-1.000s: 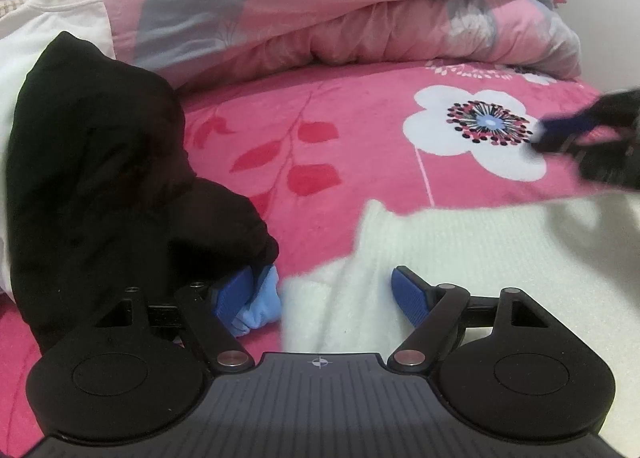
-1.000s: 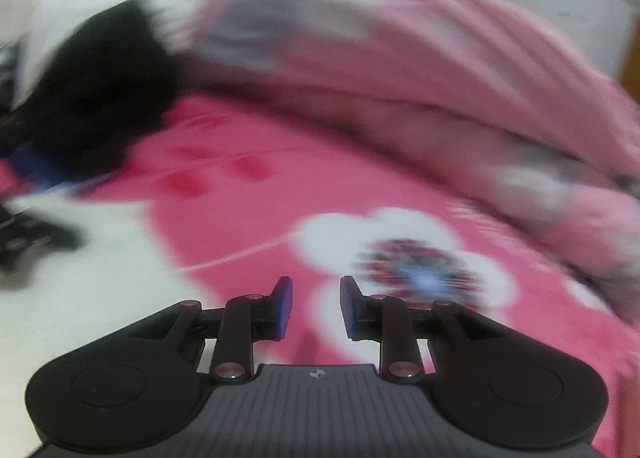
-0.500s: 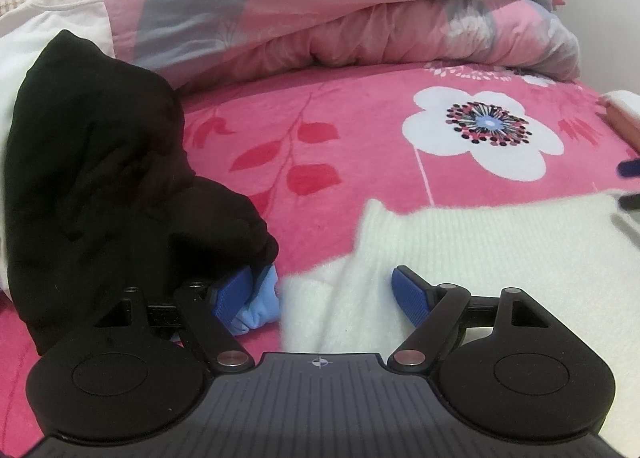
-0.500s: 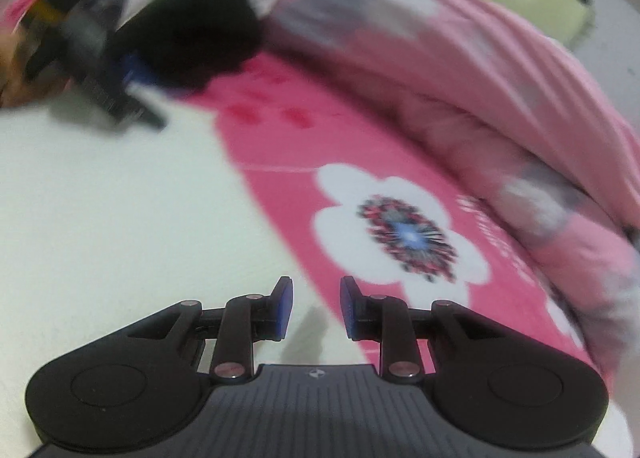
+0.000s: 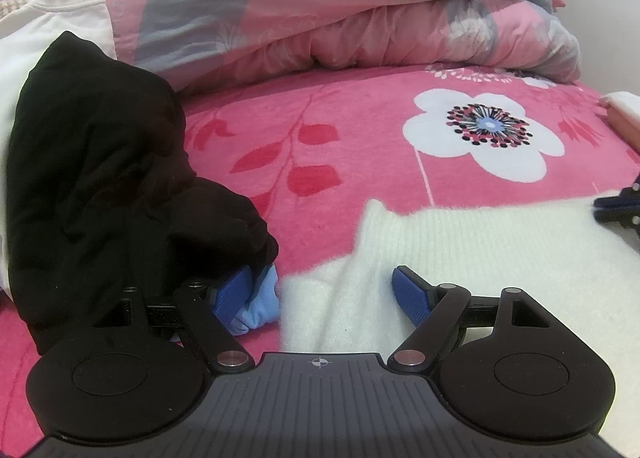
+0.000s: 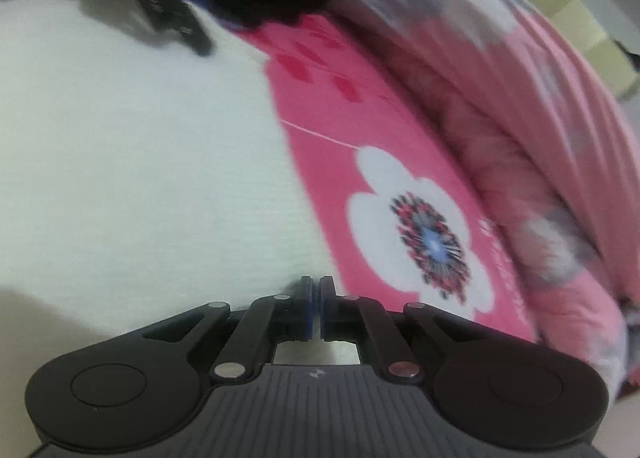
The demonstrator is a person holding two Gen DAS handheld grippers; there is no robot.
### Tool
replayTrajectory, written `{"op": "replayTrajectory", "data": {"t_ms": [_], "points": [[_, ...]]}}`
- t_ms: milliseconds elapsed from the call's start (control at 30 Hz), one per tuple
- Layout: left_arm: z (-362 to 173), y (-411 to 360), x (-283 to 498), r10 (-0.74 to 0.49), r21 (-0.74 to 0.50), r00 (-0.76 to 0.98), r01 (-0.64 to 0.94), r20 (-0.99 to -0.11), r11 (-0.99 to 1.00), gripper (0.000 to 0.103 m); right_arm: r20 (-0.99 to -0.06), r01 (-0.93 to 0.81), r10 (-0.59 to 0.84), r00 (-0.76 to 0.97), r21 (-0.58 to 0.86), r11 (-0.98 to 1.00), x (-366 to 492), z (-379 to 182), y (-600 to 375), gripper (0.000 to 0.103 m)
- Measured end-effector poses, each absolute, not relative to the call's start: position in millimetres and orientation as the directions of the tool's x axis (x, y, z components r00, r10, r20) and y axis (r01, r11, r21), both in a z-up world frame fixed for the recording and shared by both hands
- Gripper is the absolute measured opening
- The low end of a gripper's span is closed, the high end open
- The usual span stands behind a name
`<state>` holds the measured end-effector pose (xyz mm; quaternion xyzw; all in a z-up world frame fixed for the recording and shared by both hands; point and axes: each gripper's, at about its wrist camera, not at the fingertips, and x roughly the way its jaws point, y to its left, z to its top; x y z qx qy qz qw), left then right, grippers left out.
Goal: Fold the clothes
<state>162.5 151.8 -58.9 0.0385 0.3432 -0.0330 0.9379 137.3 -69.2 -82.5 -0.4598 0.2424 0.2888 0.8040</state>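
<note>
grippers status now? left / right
Left gripper: open over white sweater corner, nothing clamped.
Right gripper: shut at sweater's edge; grip on fabric unclear.

Readable text: none in either view.
Gripper bodies: each carries only a small round crosshair mark, no letters — left gripper (image 5: 325,300), right gripper (image 6: 316,304).
Blanket (image 5: 360,146): printed flowers and leaves, no words.
Quilt (image 5: 320,18): flower pattern, no label visible.
Sweater (image 5: 480,250): plain white knit, no tag showing.
</note>
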Motion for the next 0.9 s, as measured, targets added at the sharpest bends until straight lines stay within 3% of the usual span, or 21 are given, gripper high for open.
{"op": "replayTrajectory", "data": {"t_ms": [167, 267, 333, 400, 500, 567, 600, 667, 767, 800, 833, 867, 900], "points": [[-59, 150, 162, -0.027, 0.061, 0.763, 0.087, -0.645, 0.994, 0.079, -0.570, -0.585, 0.202, 0.796, -0.642, 0.496, 140, -95, -70, 0.002], [-59, 149, 162, -0.020, 0.072, 0.763, 0.088, -0.646, 0.993, 0.079, -0.512, -0.454, 0.114, 0.852, -0.610, 0.650, 151, -76, -88, 0.005], [-59, 148, 162, -0.016, 0.080, 0.763, 0.088, -0.646, 0.993, 0.079, -0.486, -0.318, 0.037, 0.873, -0.509, 0.800, 164, -49, -129, 0.005], [-59, 148, 162, -0.015, 0.081, 0.763, 0.088, -0.646, 0.993, 0.079, -0.519, -0.221, 0.013, 0.855, -0.341, 0.914, 169, -25, -179, 0.005], [-59, 149, 162, -0.015, 0.080, 0.763, 0.088, -0.646, 0.993, 0.079, -0.567, -0.120, 0.049, 0.823, -0.089, 0.989, 157, -5, -246, 0.011], [-59, 149, 162, -0.019, 0.075, 0.763, 0.089, -0.646, 0.993, 0.080, -0.587, -0.100, 0.136, 0.798, 0.092, 0.991, 146, -6, -276, 0.028], [-59, 150, 162, -0.022, 0.072, 0.763, 0.089, -0.646, 0.993, 0.080, -0.591, -0.097, 0.185, 0.786, 0.177, 0.979, 141, -8, -287, 0.047], [-58, 150, 163, -0.024, 0.069, 0.763, 0.090, -0.646, 0.994, 0.080, -0.579, -0.123, 0.274, 0.768, 0.287, 0.950, 132, -18, -295, 0.054], [-58, 150, 162, -0.022, 0.073, 0.764, 0.090, -0.645, 0.993, 0.080, -0.591, -0.180, 0.360, 0.722, 0.342, 0.922, 139, -34, -287, 0.053], [-58, 150, 162, -0.023, 0.072, 0.764, 0.090, -0.645, 0.993, 0.080, -0.602, -0.199, 0.375, 0.705, 0.339, 0.919, 142, -40, -282, 0.046], [-58, 150, 161, -0.024, 0.069, 0.764, 0.090, -0.645, 0.994, 0.080, -0.600, -0.205, 0.365, 0.712, 0.320, 0.925, 140, -42, -277, 0.023], [-58, 150, 161, -0.025, 0.069, 0.764, 0.090, -0.644, 0.994, 0.080, -0.598, -0.211, 0.356, 0.719, 0.300, 0.930, 138, -44, -272, 0.008], [-59, 150, 161, -0.024, 0.069, 0.765, 0.090, -0.644, 0.994, 0.080, -0.595, -0.216, 0.346, 0.725, 0.280, 0.935, 137, -47, -267, 0.009]]}}
